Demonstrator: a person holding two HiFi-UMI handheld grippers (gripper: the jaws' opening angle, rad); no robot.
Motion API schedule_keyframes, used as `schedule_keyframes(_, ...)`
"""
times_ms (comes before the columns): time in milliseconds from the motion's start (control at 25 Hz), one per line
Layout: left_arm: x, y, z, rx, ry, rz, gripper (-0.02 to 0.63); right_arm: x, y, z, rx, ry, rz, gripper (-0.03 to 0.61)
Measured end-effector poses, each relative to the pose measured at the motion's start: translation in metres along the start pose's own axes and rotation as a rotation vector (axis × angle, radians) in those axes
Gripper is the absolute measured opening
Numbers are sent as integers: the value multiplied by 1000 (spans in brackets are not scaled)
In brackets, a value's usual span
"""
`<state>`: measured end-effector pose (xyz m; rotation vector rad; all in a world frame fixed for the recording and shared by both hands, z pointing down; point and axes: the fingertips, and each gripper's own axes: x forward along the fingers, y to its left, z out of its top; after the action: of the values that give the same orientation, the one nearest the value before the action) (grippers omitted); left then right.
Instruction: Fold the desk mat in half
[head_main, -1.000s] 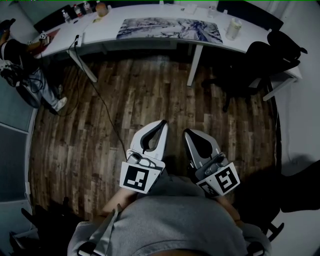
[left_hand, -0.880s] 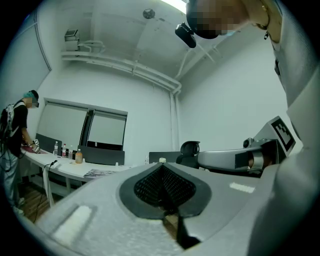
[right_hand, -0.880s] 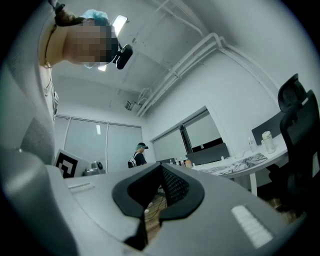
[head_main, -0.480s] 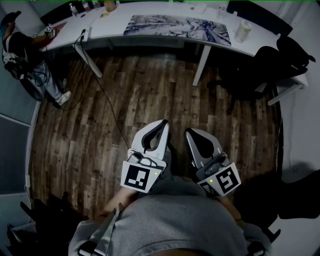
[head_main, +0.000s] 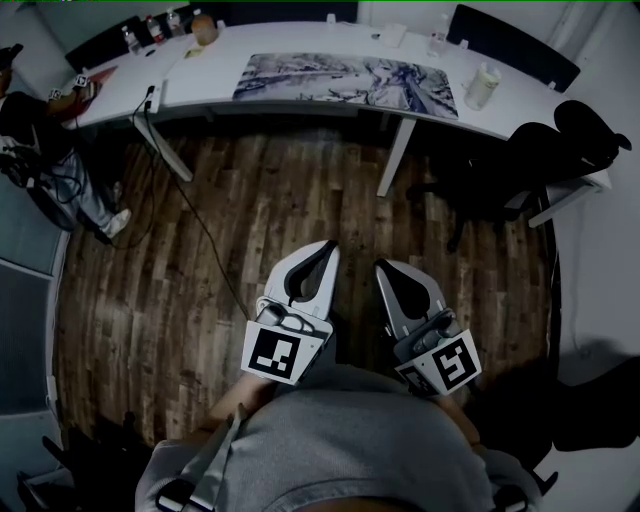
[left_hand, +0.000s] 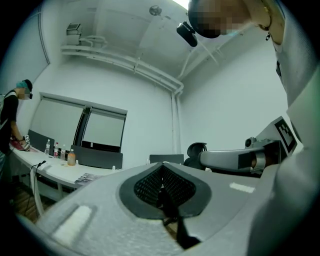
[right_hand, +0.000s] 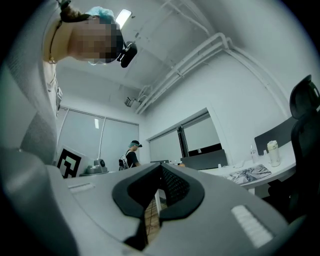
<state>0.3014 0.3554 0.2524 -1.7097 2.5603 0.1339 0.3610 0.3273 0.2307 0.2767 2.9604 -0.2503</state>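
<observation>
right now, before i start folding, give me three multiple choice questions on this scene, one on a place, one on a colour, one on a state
1. Where is the desk mat?
A on the wooden floor
B flat on the white desk
C draped over a chair

2. What colour is the office chair to the right of the desk?
A red
B white
C black

3. How are the left tongs and right tongs?
A both shut, empty
B both wide open
C both shut on the mat

Answers:
1 B, the mat lies unfolded on the desk top, far from both tongs.
2 C, its seat and back are black.
3 A, each gripper view shows its jaws together with nothing between them.
</observation>
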Motion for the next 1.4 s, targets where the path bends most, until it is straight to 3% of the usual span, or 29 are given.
schedule_keyframes(320,63,44,-2,-11,12,-36,-2,60,-53,-2,12,0,-32,0)
schedule_keyframes(960,145,154,-4,-9,23,-54,-2,186,-105,-15,10,-1,-37,0)
schedule_keyframes(1400,179,180,-16,-36,36,-57,-2,210,-138,-26,26,23,-68,0)
